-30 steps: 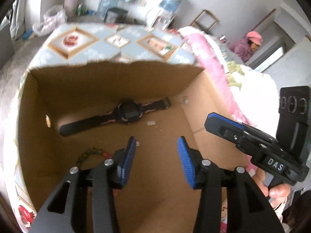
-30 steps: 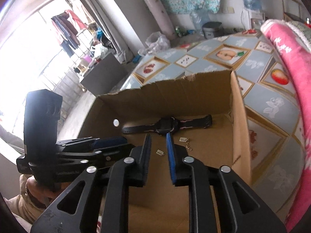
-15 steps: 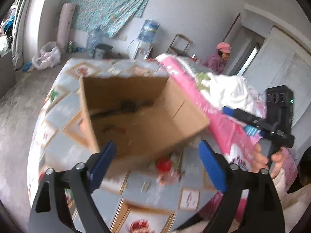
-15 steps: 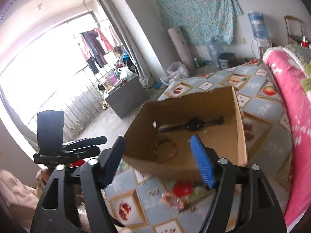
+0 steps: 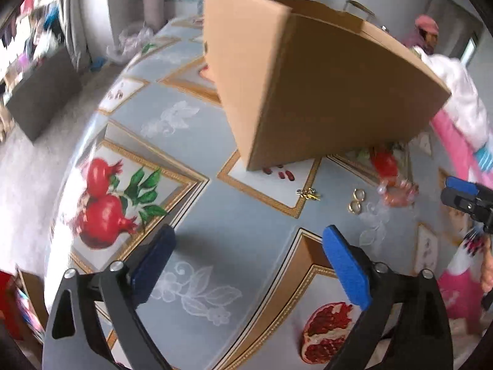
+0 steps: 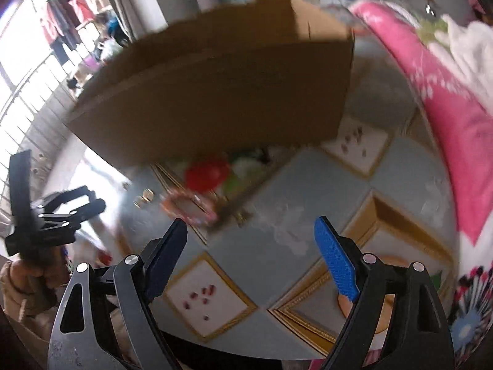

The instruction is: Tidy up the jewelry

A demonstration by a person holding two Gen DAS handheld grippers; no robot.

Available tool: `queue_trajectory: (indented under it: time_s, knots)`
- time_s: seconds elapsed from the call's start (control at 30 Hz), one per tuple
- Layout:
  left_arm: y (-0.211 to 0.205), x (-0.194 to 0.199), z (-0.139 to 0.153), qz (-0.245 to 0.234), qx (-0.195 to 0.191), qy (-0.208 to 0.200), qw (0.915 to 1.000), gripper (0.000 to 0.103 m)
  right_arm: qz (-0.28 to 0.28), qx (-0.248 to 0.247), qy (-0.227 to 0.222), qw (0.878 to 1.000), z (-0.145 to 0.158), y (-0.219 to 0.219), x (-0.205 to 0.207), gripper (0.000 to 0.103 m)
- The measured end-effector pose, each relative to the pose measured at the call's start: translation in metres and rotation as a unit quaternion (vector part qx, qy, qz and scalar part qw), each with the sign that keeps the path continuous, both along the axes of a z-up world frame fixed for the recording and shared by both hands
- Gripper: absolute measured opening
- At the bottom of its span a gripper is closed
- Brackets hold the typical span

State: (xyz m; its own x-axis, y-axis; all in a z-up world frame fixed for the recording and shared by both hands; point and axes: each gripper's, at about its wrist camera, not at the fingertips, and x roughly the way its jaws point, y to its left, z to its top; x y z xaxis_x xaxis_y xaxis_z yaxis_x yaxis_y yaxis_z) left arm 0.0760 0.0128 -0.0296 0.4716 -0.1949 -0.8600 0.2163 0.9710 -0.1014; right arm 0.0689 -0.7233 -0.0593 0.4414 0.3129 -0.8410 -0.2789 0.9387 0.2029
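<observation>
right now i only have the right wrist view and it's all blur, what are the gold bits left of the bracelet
Observer: The left wrist view shows them sharply: two gold rings, side by side on the table.
Operator: anything else loose there
Observer: A small gold piece lies apart from the rings, nearer the box corner.
Operator: left gripper carrying anything
Observer: No. The left gripper is open. Its jaws have just been opening, and nothing is between them.
</observation>
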Motion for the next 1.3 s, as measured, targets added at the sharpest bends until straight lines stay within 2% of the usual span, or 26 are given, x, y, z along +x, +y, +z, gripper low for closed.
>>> queue_trajectory:
  time_s: [0.1,0.17,0.3,0.53,0.7,0.8,0.9,1.03,1.2,1.3]
  knots:
    - [-0.013,-0.007,-0.007,-0.018,0.050,-0.023,0.9983,0.098,-0.010,-0.047,0.002,0.999,-0.012,0.004,-0.001,0.081]
    - [-0.016,-0.012,-0.009,-0.026,0.050,-0.039,0.9977,0.098,-0.007,-0.067,-0.001,0.998,-0.017,0.010,0.001,0.082]
    - [-0.017,-0.019,-0.011,-0.035,0.046,-0.054,0.9969,0.098,0.008,-0.098,-0.012,0.995,-0.020,0.021,-0.001,0.092]
    - [-0.013,-0.021,-0.009,-0.048,0.047,-0.048,0.9966,0.098,0.010,-0.090,-0.012,0.996,-0.022,0.024,-0.007,0.095]
    - [-0.009,-0.027,-0.008,-0.045,0.044,-0.061,0.9962,0.098,0.024,-0.087,-0.007,0.996,-0.023,0.023,-0.011,0.095]
    - [-0.008,-0.028,-0.008,-0.046,0.040,-0.071,0.9956,0.098,0.008,-0.048,0.000,0.999,-0.010,0.014,-0.009,0.095]
    - [-0.009,-0.028,-0.007,-0.047,0.040,-0.072,0.9955,0.098,0.040,0.013,-0.030,0.999,0.011,0.020,-0.016,0.093]
    - [-0.009,-0.028,-0.007,-0.051,0.037,-0.074,0.9953,0.098,0.112,0.063,-0.045,0.991,0.023,0.046,-0.027,0.079]
    - [-0.004,-0.031,-0.006,-0.050,0.027,-0.083,0.9949,0.097,0.153,0.108,0.001,0.982,0.008,0.069,-0.024,0.033]
    - [0.001,-0.033,-0.002,-0.048,0.000,-0.087,0.9950,0.091,0.166,0.108,0.018,0.980,0.000,0.079,-0.024,0.022]
